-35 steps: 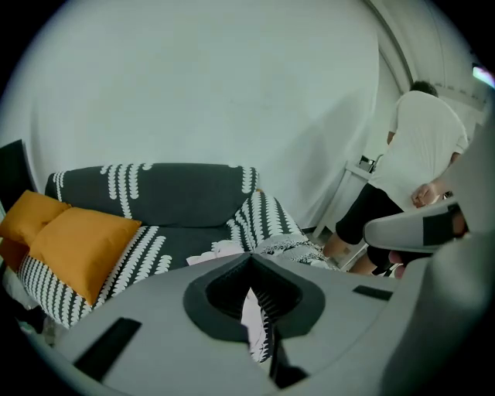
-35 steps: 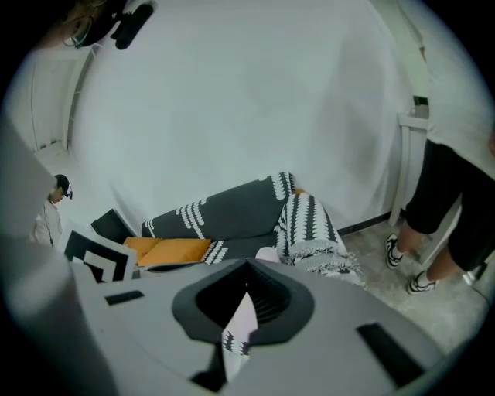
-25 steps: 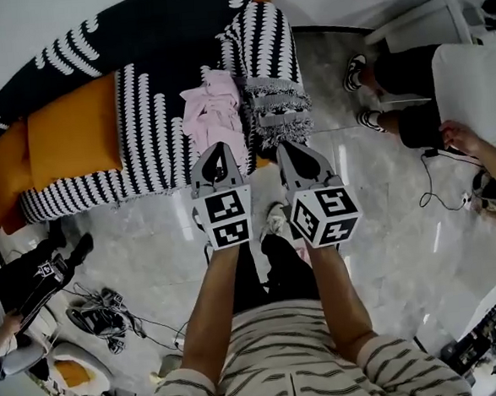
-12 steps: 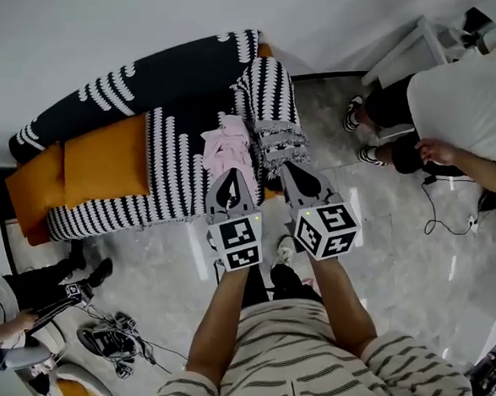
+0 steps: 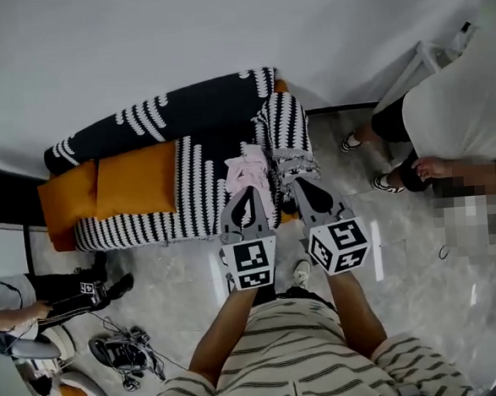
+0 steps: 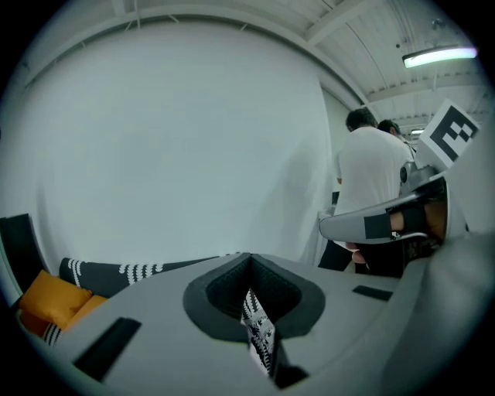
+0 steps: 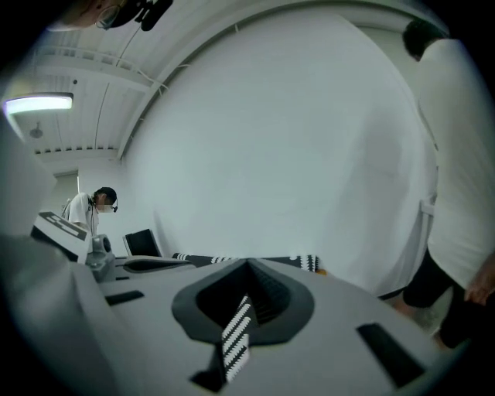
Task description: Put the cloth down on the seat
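On the striped sofa (image 5: 189,201) the pink cloth (image 5: 248,172) already lies crumpled at the right end of the seat, beside the draped armrest (image 5: 284,131). We judge the step in hand is to draw clear, so we should take both grippers straight back without snagging the fabric and leave it where it lies. We count one sofa, two orange cushions (image 5: 137,179), one cloth and two grippers: the left gripper (image 5: 247,197) and the right gripper (image 5: 303,189) both hover near the seat's front edge, jaws pressed together on nothing.
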The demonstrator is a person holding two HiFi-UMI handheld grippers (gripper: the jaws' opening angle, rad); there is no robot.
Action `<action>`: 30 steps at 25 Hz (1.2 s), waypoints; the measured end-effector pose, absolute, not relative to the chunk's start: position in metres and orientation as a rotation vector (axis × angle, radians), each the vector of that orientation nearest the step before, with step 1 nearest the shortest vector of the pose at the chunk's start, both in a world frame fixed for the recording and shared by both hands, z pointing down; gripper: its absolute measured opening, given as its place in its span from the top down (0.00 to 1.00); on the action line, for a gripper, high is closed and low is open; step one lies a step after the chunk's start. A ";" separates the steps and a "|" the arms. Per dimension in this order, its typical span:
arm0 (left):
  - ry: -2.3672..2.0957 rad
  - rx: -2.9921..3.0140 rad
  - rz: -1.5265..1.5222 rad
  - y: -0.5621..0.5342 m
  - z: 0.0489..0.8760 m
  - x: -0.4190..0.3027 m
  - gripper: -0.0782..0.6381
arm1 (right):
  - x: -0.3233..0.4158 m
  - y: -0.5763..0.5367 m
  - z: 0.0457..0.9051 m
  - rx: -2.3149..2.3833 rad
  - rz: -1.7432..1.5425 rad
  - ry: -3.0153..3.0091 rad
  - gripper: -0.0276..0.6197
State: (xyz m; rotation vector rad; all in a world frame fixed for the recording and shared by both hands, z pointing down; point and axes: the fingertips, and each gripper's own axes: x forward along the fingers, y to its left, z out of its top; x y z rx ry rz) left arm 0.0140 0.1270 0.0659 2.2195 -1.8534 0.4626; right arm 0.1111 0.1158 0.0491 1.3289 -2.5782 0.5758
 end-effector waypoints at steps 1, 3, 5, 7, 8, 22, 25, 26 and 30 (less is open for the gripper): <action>-1.869 2.229 0.454 0.128 0.058 0.014 0.88 | 0.110 0.116 0.041 1.328 0.559 -2.596 0.94; -1.901 2.242 0.431 0.132 0.041 0.013 0.88 | 0.105 0.118 0.027 1.320 0.527 -2.631 0.94; -1.928 2.252 0.402 0.140 0.026 0.014 0.88 | 0.101 0.123 0.011 1.308 0.492 -2.665 0.94; -1.954 2.267 0.368 0.147 0.011 0.014 0.88 | 0.096 0.129 -0.004 1.297 0.446 -2.698 0.94; -1.967 2.275 0.351 0.150 0.004 0.013 0.88 | 0.093 0.133 -0.011 1.290 0.427 -2.713 0.94; -2.114 2.308 0.218 0.194 -0.059 0.003 0.89 | 0.077 0.173 -0.063 1.235 0.280 -2.819 0.94; -2.130 2.316 0.193 0.199 -0.067 0.006 0.88 | 0.082 0.176 -0.069 1.242 0.252 -2.828 0.94; -2.133 2.318 0.186 0.200 -0.069 0.007 0.88 | 0.083 0.177 -0.071 1.244 0.244 -2.830 0.94; -2.147 2.320 0.155 0.207 -0.075 0.009 0.89 | 0.085 0.181 -0.075 1.234 0.211 -2.837 0.94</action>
